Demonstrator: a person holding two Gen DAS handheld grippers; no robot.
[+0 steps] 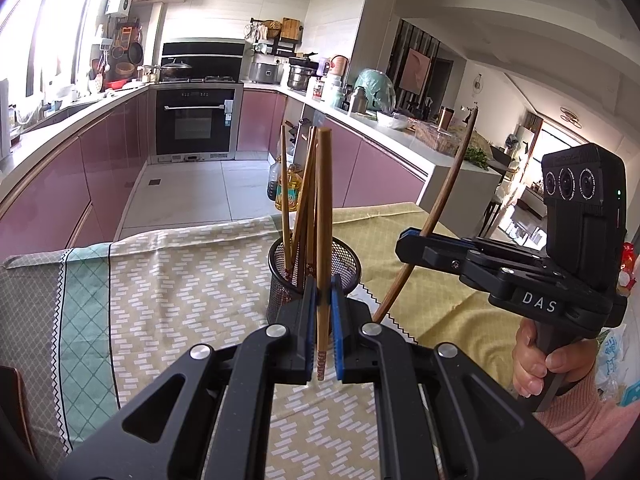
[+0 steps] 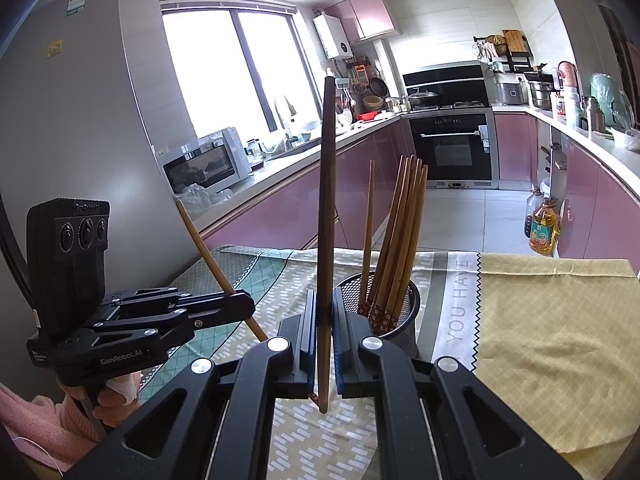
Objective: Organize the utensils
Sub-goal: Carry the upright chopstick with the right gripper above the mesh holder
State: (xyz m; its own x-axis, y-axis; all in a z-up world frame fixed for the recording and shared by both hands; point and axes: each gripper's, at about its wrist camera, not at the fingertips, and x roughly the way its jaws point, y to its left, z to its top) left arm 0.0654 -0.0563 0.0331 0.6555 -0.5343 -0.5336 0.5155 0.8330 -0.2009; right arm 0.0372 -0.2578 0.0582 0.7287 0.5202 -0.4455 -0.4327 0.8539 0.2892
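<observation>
A black mesh holder point(image 1: 316, 276) point(image 2: 384, 308) stands on the patterned cloth with several light wooden chopsticks point(image 1: 300, 200) point(image 2: 400, 232) upright in it. My left gripper point(image 1: 323, 304) is shut on one light chopstick point(image 1: 323, 216), held upright just in front of the holder; in the right wrist view the same gripper point(image 2: 240, 304) appears at left with its chopstick point(image 2: 208, 256) slanting. My right gripper point(image 2: 323, 312) is shut on a dark brown chopstick point(image 2: 327, 208), held upright left of the holder; in the left wrist view that gripper point(image 1: 408, 240) shows at right with the dark stick point(image 1: 436, 208) leaning.
The table carries a patterned cloth point(image 1: 180, 300) and a yellow cloth point(image 2: 552, 340) to the right. Hands in pink sleeves point(image 1: 536, 364) point(image 2: 116, 396) hold the grips. Oil bottles point(image 2: 544, 228) stand on the floor beyond the table's far edge, with kitchen counters point(image 1: 380, 124) behind.
</observation>
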